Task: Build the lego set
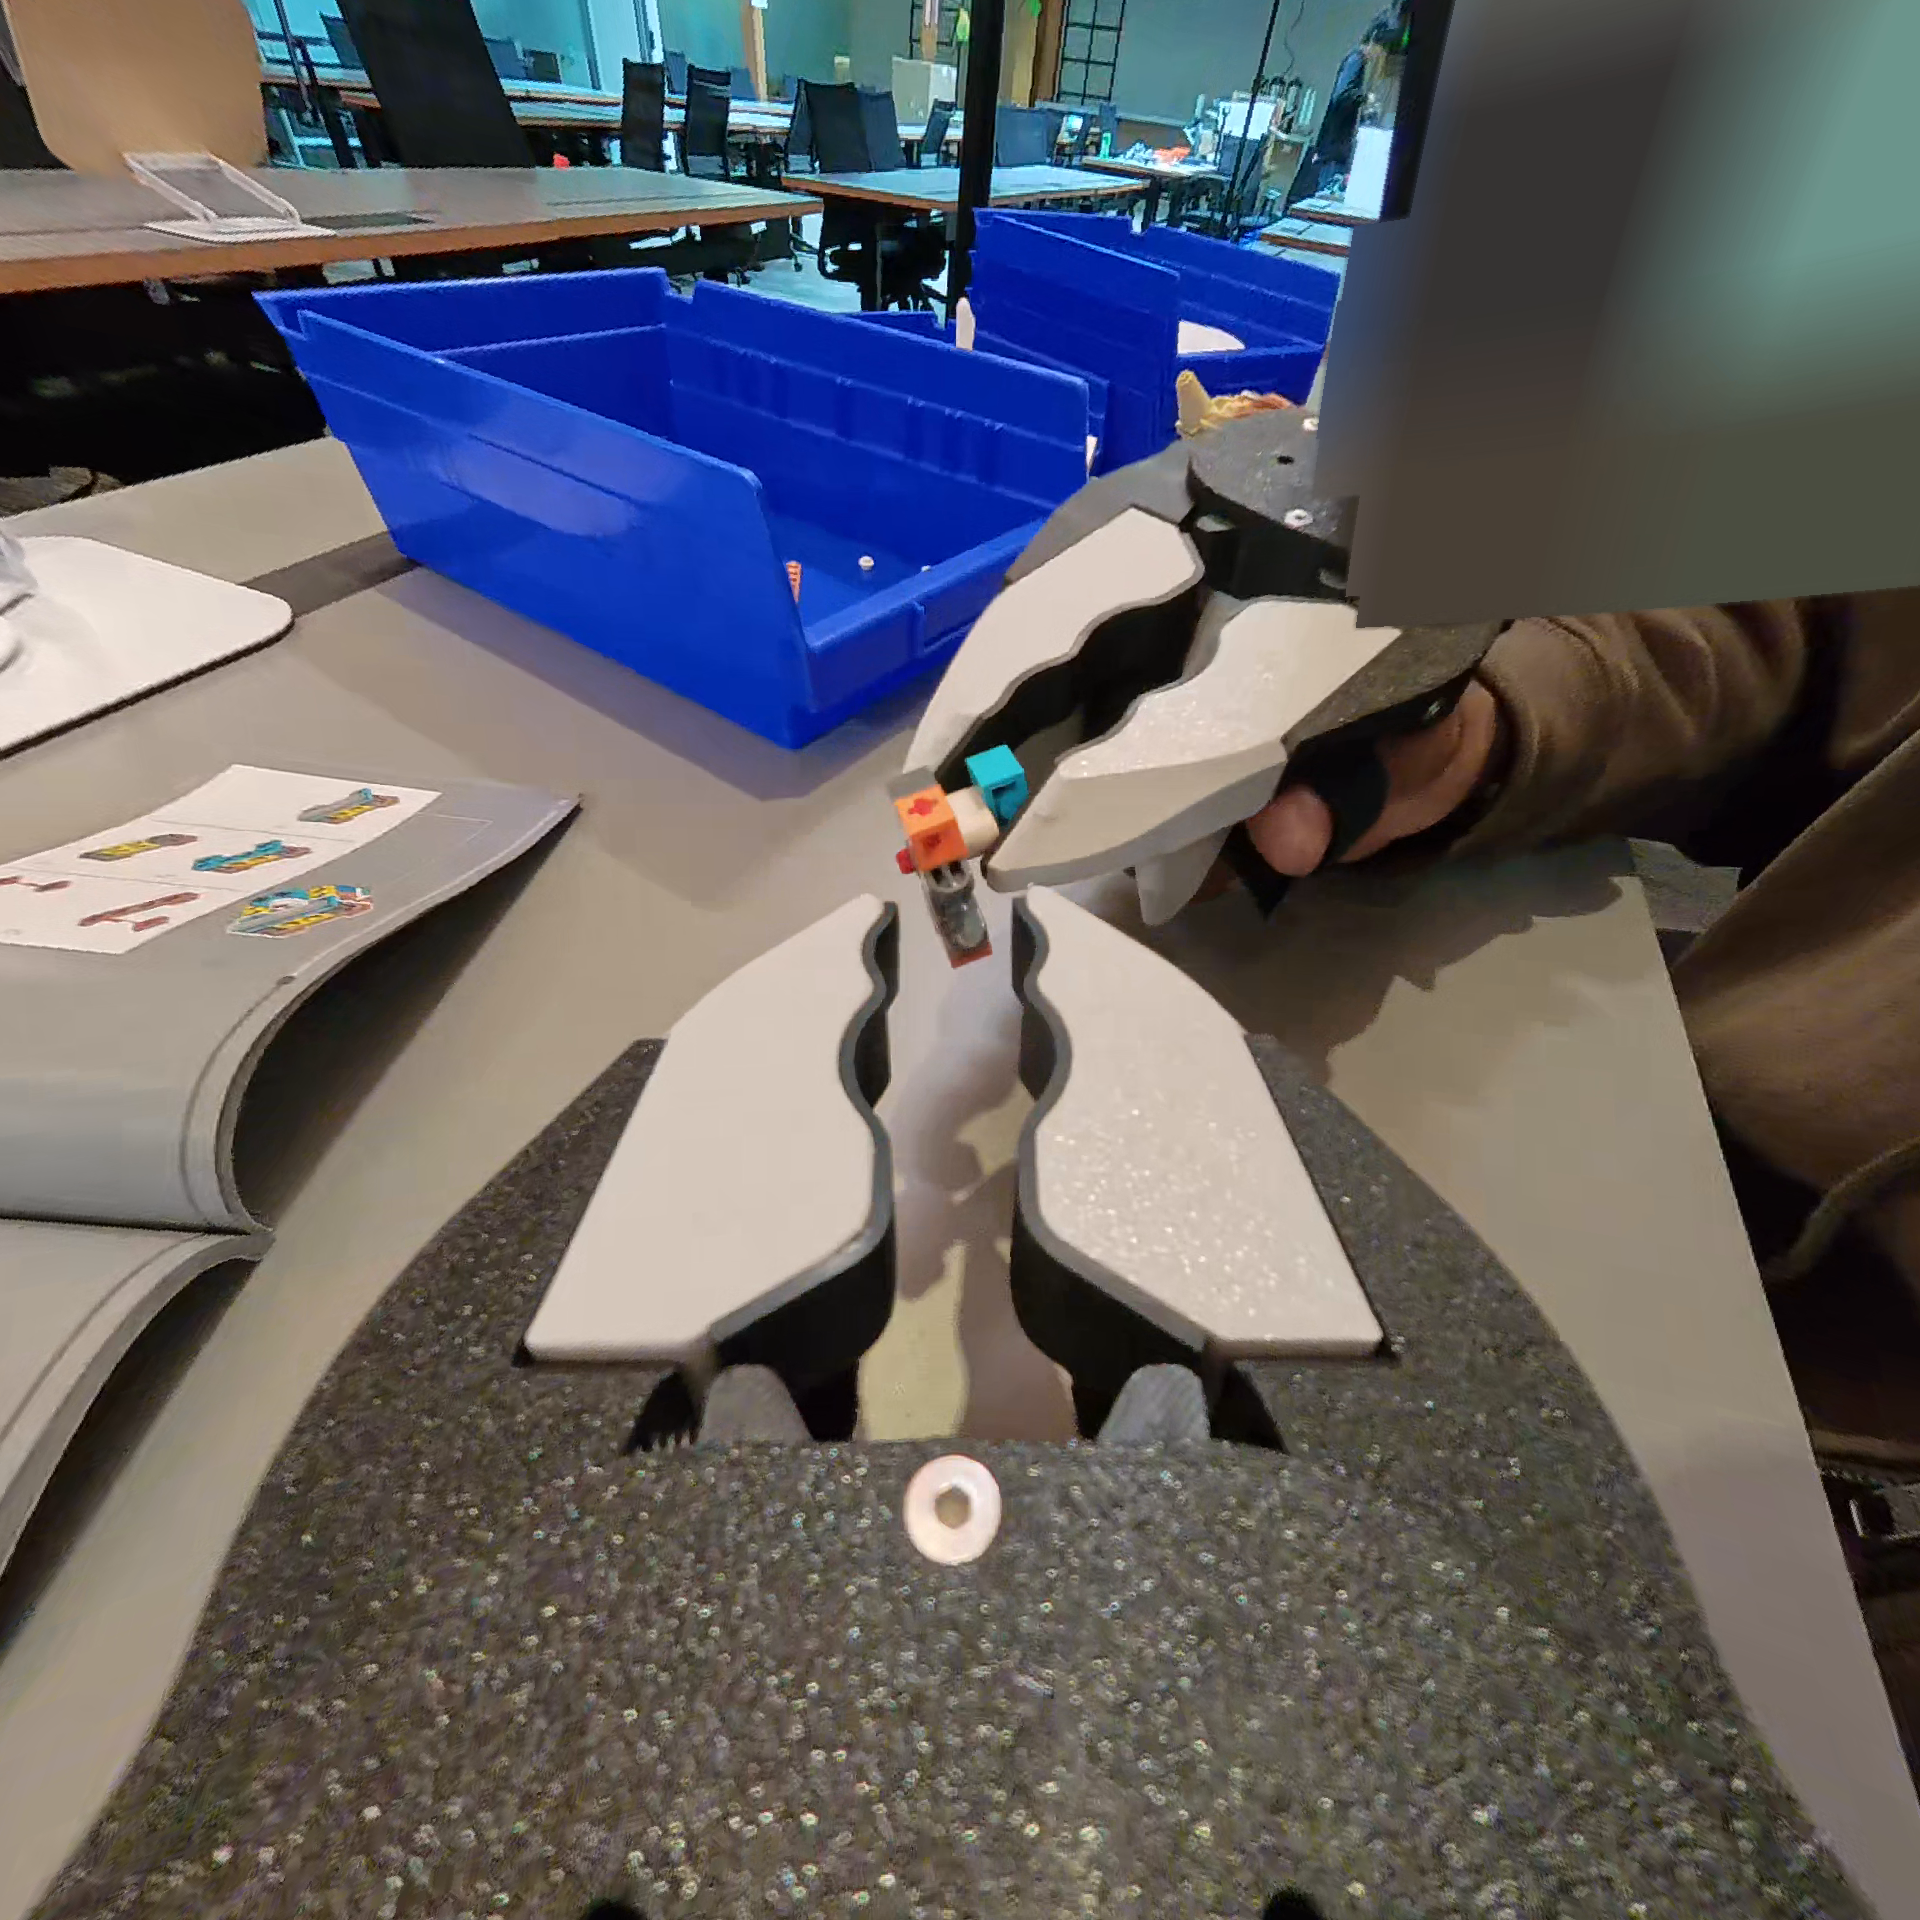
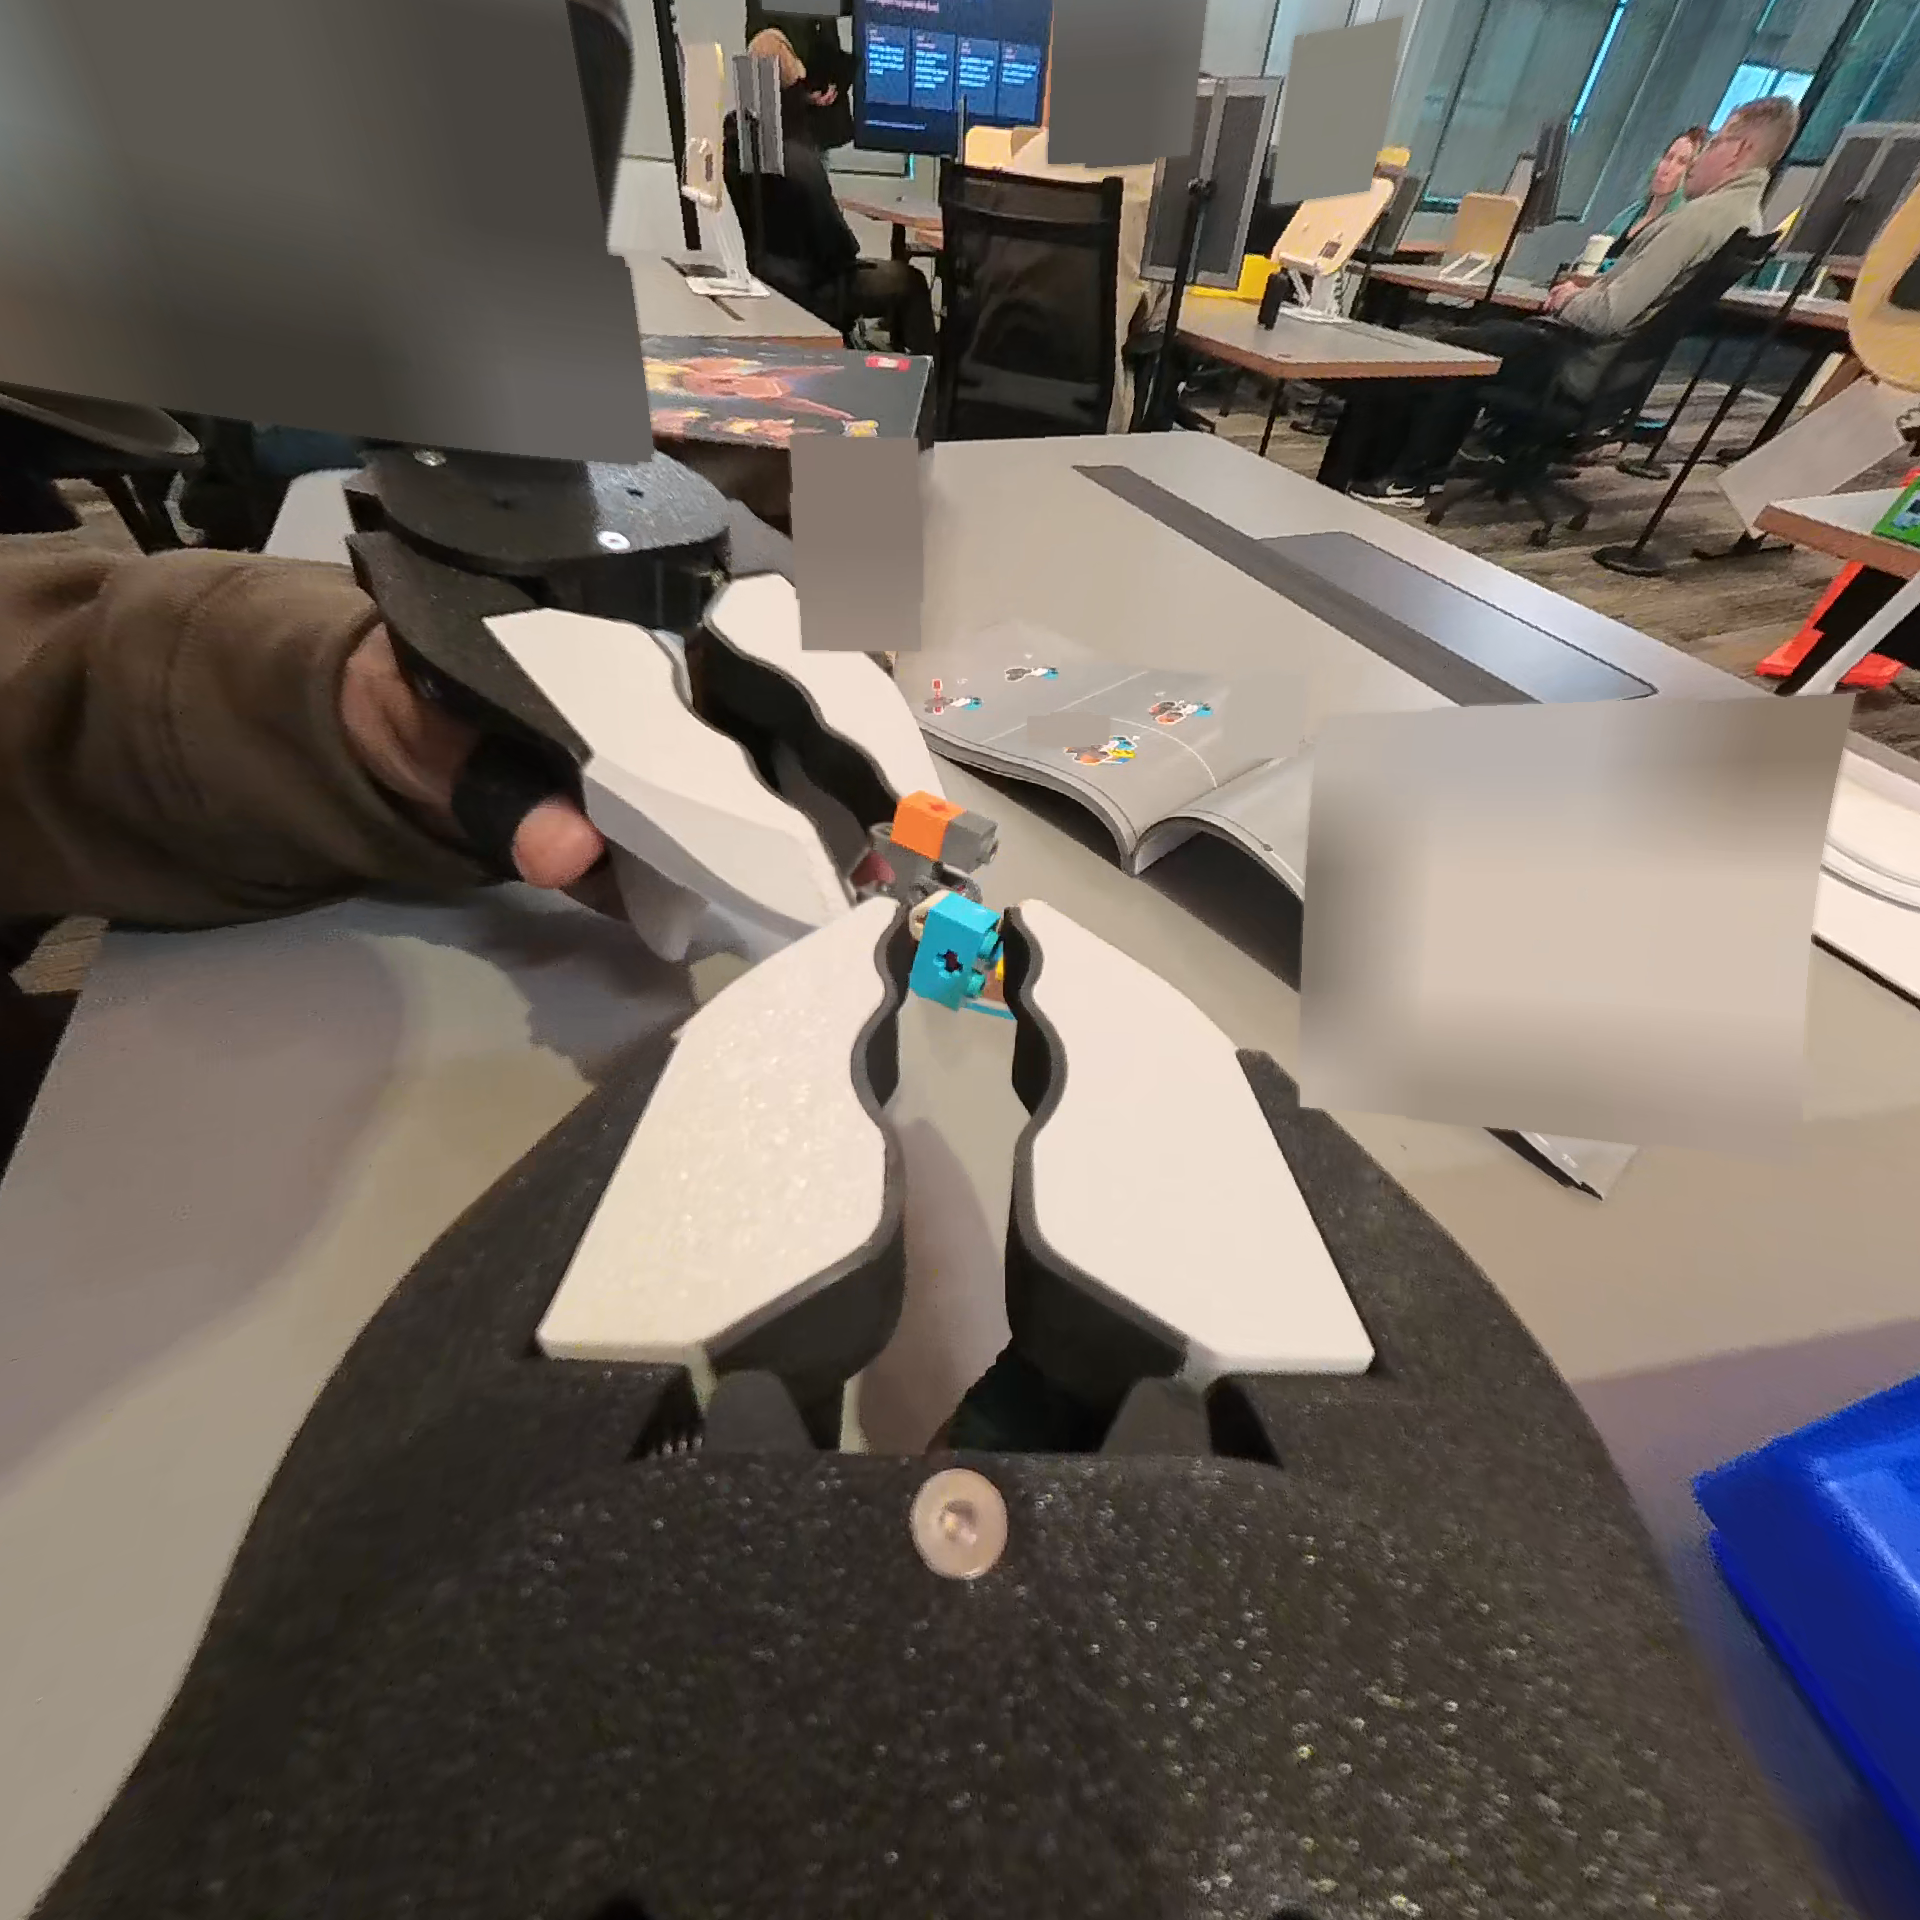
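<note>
A small lego assembly point(image 1: 928, 823) of orange, white, teal and grey bricks is held above the grey table point(image 1: 644, 862). My right gripper point(image 1: 964, 821) comes in from the upper right and is shut on its teal brick point(image 2: 951, 951), which sits between my right gripper's point(image 2: 956, 914) tips in the right wrist view. My left gripper point(image 1: 954, 909) has its tips on either side of the assembly's lower grey end, with a narrow gap showing on each side. In the right wrist view the left gripper point(image 2: 878, 852) reaches in from the left, with the orange brick point(image 2: 930, 819) just past its tips.
A blue bin point(image 1: 582, 488) with a few small parts stands behind the grippers, and a second blue bin point(image 1: 1081, 301) farther back. An open instruction booklet point(image 1: 208, 862) lies at the left. A white pad point(image 1: 125, 623) is at the far left. The set's box point(image 2: 779, 390) is beyond the table. The grippers are tip to tip, or close to it.
</note>
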A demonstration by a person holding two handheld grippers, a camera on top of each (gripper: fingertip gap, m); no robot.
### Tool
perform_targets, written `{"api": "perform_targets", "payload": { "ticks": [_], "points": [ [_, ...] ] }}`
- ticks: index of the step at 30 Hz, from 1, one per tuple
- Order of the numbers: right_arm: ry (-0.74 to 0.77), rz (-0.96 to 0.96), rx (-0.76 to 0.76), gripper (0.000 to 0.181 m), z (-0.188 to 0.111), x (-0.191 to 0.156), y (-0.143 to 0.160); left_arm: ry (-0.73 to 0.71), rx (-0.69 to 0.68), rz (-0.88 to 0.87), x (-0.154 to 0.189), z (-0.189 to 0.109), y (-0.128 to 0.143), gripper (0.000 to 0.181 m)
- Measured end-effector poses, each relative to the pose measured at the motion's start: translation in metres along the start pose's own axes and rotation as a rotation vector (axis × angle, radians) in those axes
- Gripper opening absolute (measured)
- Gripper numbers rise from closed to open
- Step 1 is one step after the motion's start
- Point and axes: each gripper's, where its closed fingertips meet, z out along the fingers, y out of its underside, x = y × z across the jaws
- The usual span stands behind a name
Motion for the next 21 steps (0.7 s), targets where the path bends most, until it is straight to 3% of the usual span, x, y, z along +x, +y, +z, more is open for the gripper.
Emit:
{"api": "perform_targets", "payload": {
  "ticks": [21],
  "points": [
    [0.039,-0.166,0.044,0.016,-0.006,-0.007,-0.013,0.098,0.109,-0.078,0.007,-0.007,-0.013,0.010]
  ]
}}
